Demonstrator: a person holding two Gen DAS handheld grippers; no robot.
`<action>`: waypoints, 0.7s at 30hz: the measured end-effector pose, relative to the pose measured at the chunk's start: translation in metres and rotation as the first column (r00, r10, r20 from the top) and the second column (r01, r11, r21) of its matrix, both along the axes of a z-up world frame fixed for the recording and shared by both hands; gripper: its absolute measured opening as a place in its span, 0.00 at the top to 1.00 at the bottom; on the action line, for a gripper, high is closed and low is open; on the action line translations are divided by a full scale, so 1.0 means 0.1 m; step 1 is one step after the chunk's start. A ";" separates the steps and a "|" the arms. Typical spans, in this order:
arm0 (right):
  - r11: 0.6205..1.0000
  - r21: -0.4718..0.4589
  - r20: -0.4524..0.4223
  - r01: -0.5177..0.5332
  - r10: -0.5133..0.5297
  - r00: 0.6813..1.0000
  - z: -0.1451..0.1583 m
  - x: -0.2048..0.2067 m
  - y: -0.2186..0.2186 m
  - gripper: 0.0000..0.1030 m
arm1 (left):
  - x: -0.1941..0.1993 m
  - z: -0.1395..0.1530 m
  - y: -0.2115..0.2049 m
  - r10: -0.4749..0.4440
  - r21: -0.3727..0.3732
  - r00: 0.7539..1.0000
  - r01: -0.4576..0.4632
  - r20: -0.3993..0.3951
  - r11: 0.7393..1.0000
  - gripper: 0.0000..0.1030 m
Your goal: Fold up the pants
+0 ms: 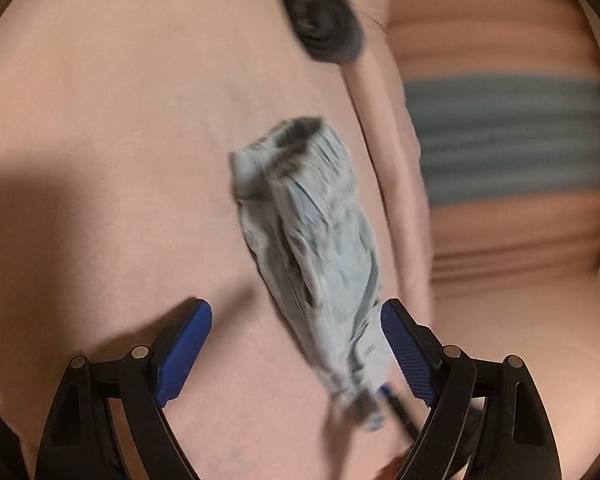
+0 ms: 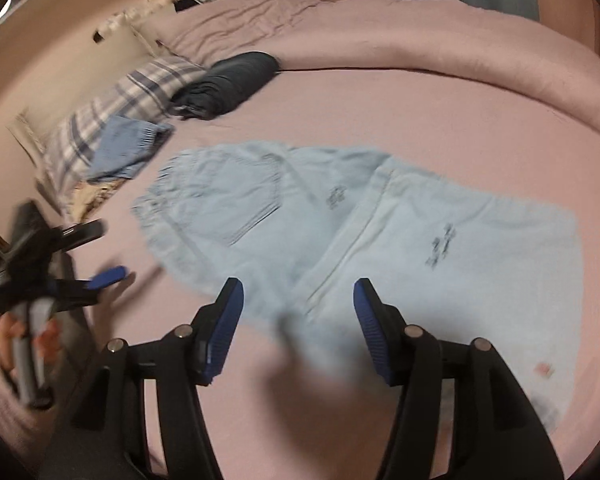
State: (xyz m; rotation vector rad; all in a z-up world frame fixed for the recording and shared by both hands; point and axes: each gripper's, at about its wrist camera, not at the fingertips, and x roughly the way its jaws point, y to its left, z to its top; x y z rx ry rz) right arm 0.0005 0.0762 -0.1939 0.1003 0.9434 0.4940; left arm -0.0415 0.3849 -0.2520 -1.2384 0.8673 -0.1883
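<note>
Pants (image 2: 364, 240) lie flat on pink bed (image 2: 440, 92), apparently folded lengthwise; cross folds judged left | left gripper (image 1: 296, 344) jaws wide, holding nothing | right gripper (image 2: 298, 332) jaws apart, holding nothing

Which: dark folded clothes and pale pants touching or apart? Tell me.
Apart. The right wrist view shows bare pink sheet between the dark folded clothes and the pale pants.

Probably a home bedroom, pink-sheeted bed (image 2: 420, 120), plaid pillow (image 2: 112, 108), folded clothes (image 2: 228, 84)
</note>
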 end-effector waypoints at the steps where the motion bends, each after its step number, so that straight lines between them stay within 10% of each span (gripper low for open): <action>1: 1.000 0.011 -0.005 0.000 0.000 1.000 -0.03 -0.03 0.03 0.44 | 0.05 -0.02 -0.02 0.005 -0.005 1.000 -0.005 -0.004 1.000 0.17; 18: 0.998 0.050 -0.004 -0.038 0.038 0.999 -0.04 -0.04 0.35 0.44 | 0.77 -0.08 -0.23 0.029 0.010 0.999 -0.029 -0.028 1.000 0.18; 21: 0.999 0.026 0.003 -0.023 0.023 1.000 -0.06 0.00 0.38 0.44 | 0.70 -0.12 -0.23 0.043 0.020 0.999 -0.042 -0.029 0.999 0.55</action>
